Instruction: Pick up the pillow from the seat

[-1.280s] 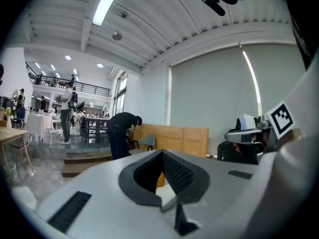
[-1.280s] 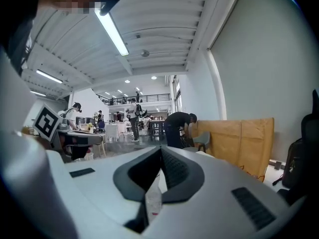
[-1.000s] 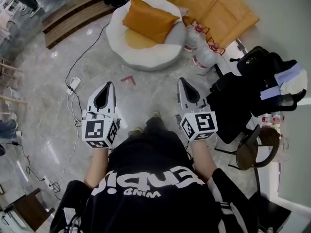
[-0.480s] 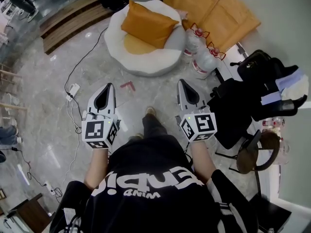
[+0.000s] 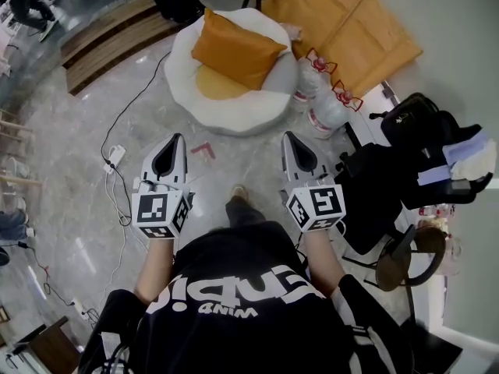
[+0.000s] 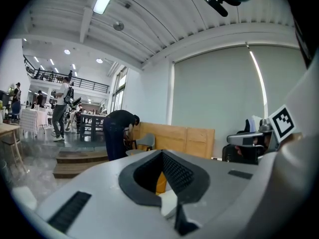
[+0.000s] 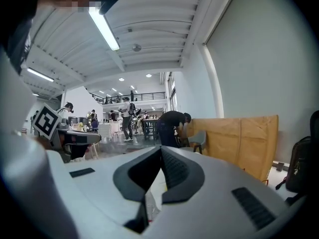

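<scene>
An orange pillow [image 5: 236, 49] leans tilted on a round white seat [image 5: 224, 109] with a yellow cushion, on the floor ahead of me in the head view. My left gripper [image 5: 178, 136] and right gripper [image 5: 286, 135] are both held level in front of my body, well short of the seat, both shut with nothing in them. A sliver of the orange pillow [image 6: 160, 182] shows through the shut left gripper [image 6: 162, 153] in its own view. The right gripper [image 7: 160, 149] points toward a person bent over by wooden panels.
Two tied clear bags [image 5: 323, 100] sit right of the seat. Black bags and clothes [image 5: 413, 142] pile on a chair at right. Orange-brown panels [image 5: 343, 22] lie behind the seat. A cable and power strip [image 5: 117, 156] trail on the marble floor at left. Red tape marks [image 5: 204, 149] the floor.
I have stepped slightly forward: the seat and pillow sit a little nearer the grippers and my foot has moved. Both grippers stay shut and level.
</scene>
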A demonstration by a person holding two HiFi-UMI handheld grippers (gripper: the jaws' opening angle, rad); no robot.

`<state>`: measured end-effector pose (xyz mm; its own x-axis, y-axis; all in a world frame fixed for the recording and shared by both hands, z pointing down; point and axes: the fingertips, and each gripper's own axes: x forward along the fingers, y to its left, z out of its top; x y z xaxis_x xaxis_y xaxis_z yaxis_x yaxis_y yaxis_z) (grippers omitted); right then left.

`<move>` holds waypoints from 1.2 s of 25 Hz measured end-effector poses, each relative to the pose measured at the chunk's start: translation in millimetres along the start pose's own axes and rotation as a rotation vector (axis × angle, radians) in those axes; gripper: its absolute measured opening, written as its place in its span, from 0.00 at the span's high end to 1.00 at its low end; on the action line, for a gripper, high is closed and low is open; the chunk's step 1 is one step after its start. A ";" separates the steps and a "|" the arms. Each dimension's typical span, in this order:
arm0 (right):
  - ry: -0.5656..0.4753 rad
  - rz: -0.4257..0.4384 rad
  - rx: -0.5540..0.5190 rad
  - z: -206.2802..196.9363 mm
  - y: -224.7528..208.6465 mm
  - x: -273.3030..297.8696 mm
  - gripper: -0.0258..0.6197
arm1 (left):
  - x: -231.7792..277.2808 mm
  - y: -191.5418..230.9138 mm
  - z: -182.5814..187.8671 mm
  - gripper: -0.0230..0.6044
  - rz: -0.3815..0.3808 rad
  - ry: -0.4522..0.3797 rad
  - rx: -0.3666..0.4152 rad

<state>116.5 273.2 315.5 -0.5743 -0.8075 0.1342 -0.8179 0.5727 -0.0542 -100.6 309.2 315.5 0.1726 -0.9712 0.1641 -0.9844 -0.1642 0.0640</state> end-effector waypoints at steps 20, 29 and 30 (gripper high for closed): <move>0.005 0.053 -0.008 18.9 -89.4 106.7 0.93 | 131.3 7.8 29.5 0.95 0.046 -0.017 0.003; 0.017 0.061 -0.001 16.8 -96.5 153.9 0.93 | 173.9 35.6 33.1 0.95 0.048 -0.014 -0.010; 0.019 0.054 0.001 16.4 -100.2 159.8 0.93 | 181.8 38.0 33.2 0.95 0.043 -0.015 -0.011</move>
<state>106.2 84.5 326.2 -0.6170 -0.7726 0.1494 -0.7857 0.6153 -0.0630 -107.8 120.7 315.1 0.1299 -0.9797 0.1526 -0.9903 -0.1207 0.0682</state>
